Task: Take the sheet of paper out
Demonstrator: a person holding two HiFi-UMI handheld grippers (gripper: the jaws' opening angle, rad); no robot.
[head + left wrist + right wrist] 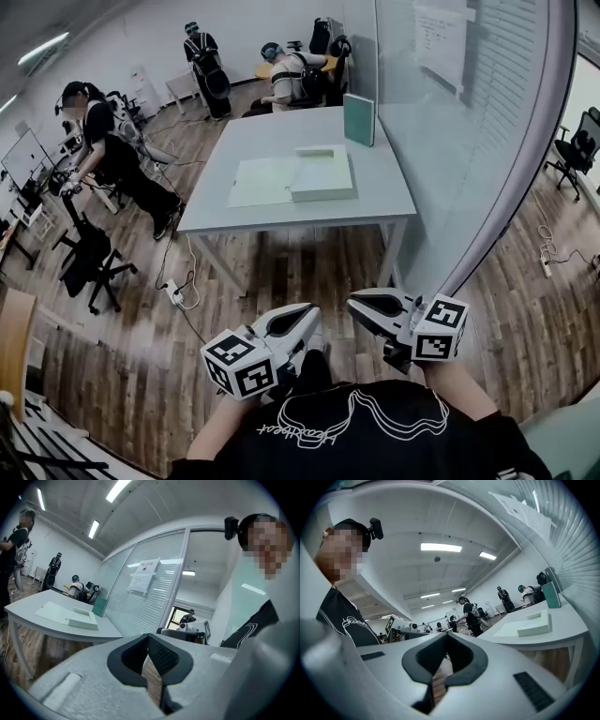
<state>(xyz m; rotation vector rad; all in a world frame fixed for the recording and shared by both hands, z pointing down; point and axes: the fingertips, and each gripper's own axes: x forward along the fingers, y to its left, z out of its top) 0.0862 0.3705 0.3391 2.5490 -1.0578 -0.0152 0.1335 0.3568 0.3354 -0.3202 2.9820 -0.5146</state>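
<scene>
A white table (384,202) stands ahead of me. On it lies a pale green flat folder or sheet (261,182), with a thick white block (323,176) on its right part. Which of these is the sheet of paper I cannot tell. Both grippers hang low near my chest, well short of the table. My left gripper (307,321) is shut and holds nothing. My right gripper (359,306) is also shut and empty, its tip pointing toward the left one. The block (83,622) shows far off in the left gripper view behind the left gripper (148,635). The right gripper view has the block (533,624) beyond the right gripper (446,634).
A glass partition (469,141) runs along the table's right side. A green board (358,118) stands upright at the table's far right. A power strip (174,295) with cables lies on the wooden floor left of the table. Several people and office chairs (89,262) are at left and behind.
</scene>
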